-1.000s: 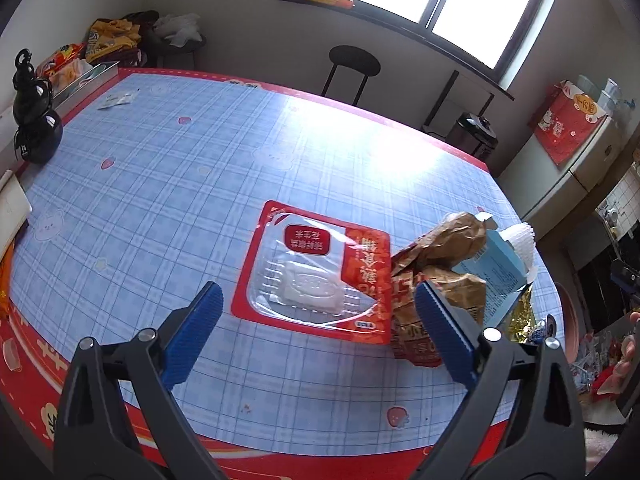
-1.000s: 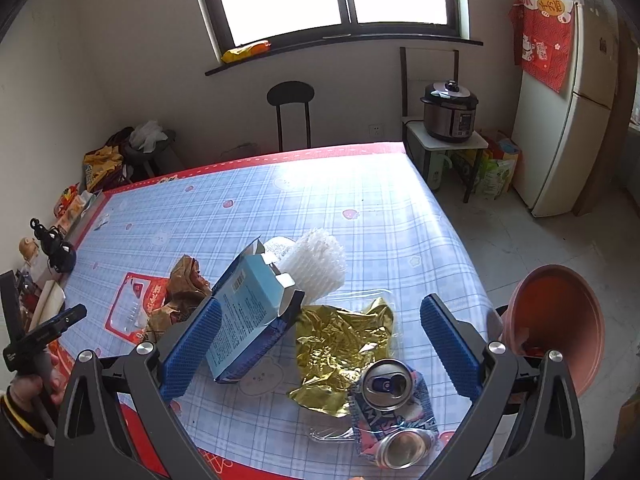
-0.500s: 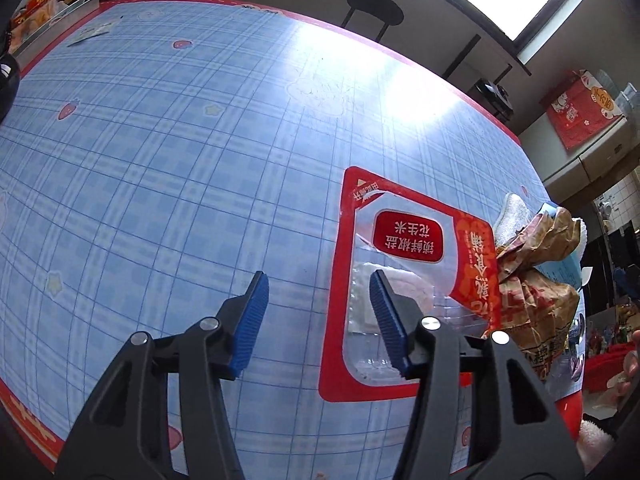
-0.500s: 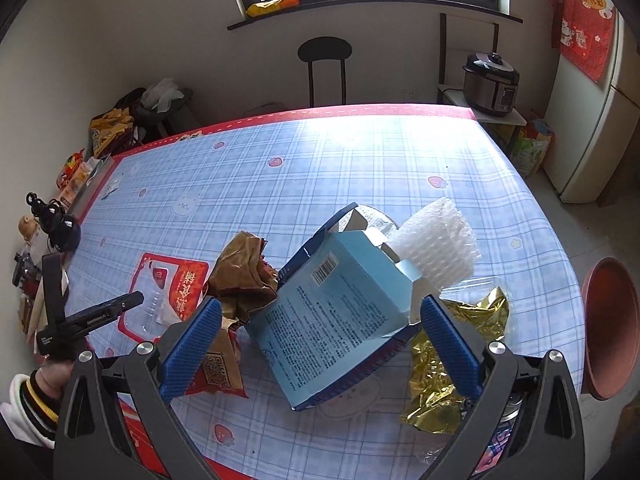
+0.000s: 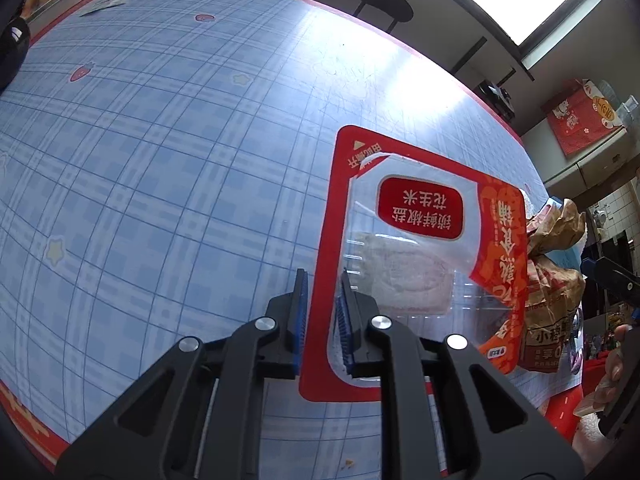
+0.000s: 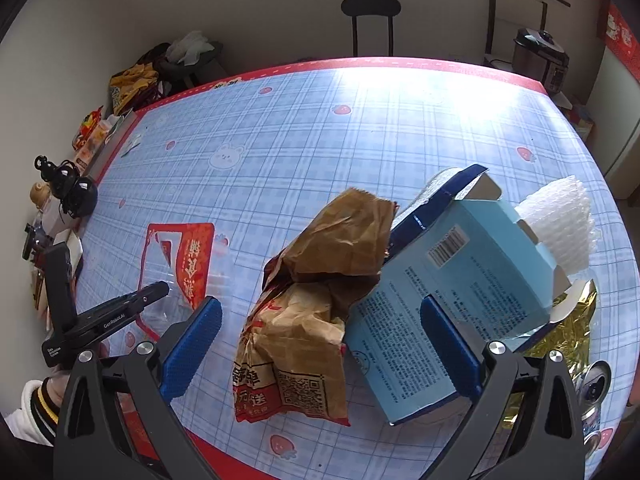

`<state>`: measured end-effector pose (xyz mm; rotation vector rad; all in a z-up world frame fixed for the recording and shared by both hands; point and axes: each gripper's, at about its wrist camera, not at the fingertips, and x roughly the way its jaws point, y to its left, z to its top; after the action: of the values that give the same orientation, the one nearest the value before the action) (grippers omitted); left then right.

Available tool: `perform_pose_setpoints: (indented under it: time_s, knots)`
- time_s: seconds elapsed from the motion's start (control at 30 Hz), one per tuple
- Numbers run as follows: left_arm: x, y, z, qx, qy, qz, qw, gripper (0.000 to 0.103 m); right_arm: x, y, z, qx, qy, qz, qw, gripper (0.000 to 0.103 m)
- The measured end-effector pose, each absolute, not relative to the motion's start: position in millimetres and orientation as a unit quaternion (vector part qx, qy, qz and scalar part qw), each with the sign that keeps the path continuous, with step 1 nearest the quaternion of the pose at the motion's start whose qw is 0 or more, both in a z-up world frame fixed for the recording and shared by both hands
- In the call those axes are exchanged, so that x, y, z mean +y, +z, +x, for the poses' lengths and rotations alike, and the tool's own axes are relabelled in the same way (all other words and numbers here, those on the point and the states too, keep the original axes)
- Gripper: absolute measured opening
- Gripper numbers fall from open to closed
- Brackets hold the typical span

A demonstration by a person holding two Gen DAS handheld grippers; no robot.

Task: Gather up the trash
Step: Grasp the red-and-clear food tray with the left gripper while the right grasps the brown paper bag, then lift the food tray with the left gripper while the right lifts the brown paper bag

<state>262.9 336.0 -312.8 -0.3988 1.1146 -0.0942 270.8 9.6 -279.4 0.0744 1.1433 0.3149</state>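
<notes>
Between the left tool's nearly closed pads lies the wrapper's edge, positioned for lifting; right tool gapes over the bag.

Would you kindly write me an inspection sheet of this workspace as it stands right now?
Surface: table under a blue plaid cloth with red border.
Job's things: red snack tray, crumpled brown paper bag, blue box, white foam netting, gold foil, can.
Clutter: black ornament at the far left edge.
Grippers: left gripper nearly shut on the tray's rim; right gripper open over the bag and box.
Cables: nothing seen.
Surroundings: stool, rice cooker, window.
</notes>
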Motion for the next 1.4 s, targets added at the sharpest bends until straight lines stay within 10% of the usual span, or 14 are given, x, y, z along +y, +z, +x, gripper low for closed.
perform_pose_setpoints:
  time_s: [0.33, 0.6, 1.4]
  knots:
    - [359, -316, 233, 0.516, -0.018, -0.209, 0.831, 0.017, 38, -327, 284, 0.587, 0.120, 0.023, 0.800, 0.098]
    - [358, -315, 229, 0.515, -0.010, -0.217, 0.829, 0.017, 37, -323, 275, 0.577, 0.152, 0.026, 0.802, 0.053]
    - [342, -165, 214, 0.404, 0.010, -0.190, 0.895, 0.015, -48, -211, 212, 0.378, 0.184, 0.097, 0.902, 0.051]
